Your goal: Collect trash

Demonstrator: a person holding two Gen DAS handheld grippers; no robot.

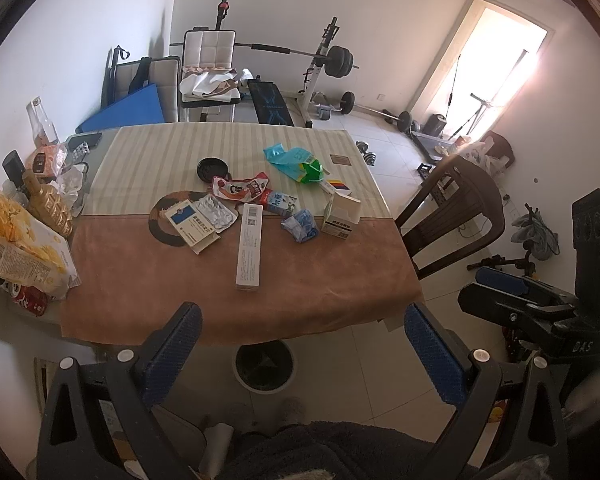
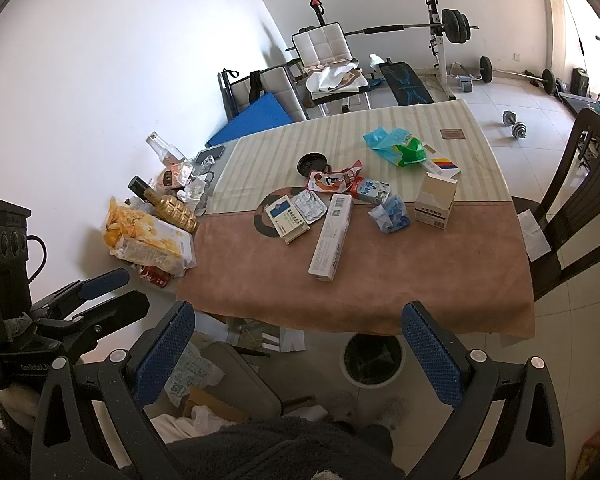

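Left wrist, gaping tongs, littered table

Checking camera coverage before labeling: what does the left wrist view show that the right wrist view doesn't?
Left wrist only: the bright doorway at the far right, and the right gripper seen from the side, fingers apart.

Right wrist only: crumpled paper and cardboard on the floor under the table's near left corner, and the left gripper from the side, fingers apart.

Both: the cloth-covered table, the long white box, the round bin below the near edge, the weight bench.
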